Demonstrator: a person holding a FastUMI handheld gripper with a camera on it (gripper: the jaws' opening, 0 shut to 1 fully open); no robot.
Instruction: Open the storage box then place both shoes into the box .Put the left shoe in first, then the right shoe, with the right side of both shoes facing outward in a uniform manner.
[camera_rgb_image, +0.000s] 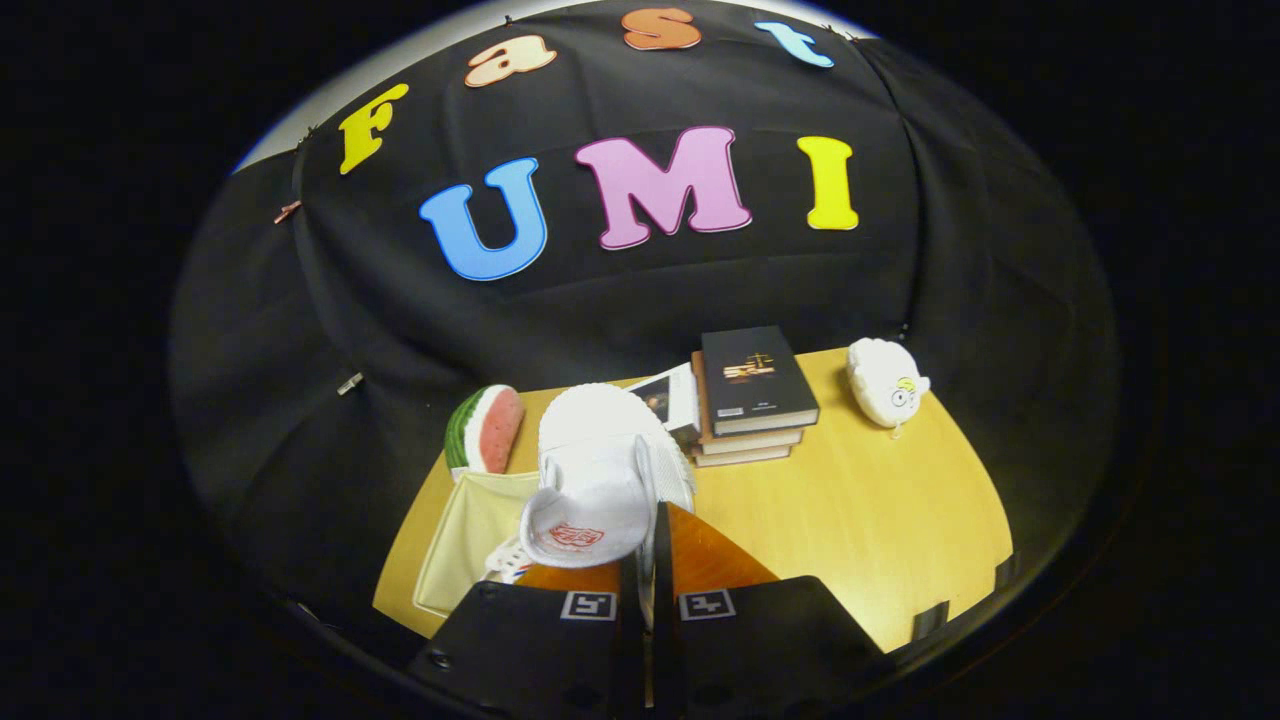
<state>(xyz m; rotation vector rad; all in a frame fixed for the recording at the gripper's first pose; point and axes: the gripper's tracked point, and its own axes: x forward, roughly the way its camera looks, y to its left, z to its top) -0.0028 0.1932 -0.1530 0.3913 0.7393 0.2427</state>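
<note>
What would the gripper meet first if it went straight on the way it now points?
Its jaws are already shut on the white shoe. Pushing the gripper straight on, the shoe's toe would probably reach the stack of books first, though depth is unclear.

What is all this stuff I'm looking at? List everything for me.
White fabric shoe: one, white, held up between the fingers, over the table.
Cream storage box: one, cream, under the shoe, beside the fingers.
Watermelon slice toy: one, red and green, behind the box.
Stack of books: a few, top one black, beyond the shoe.
White plush toy: one, white, beside the books.
Wooden table: one, yellow-tan, beneath everything.
Gripper: one, black and orange fingers, shut on the shoe's edge.
</note>
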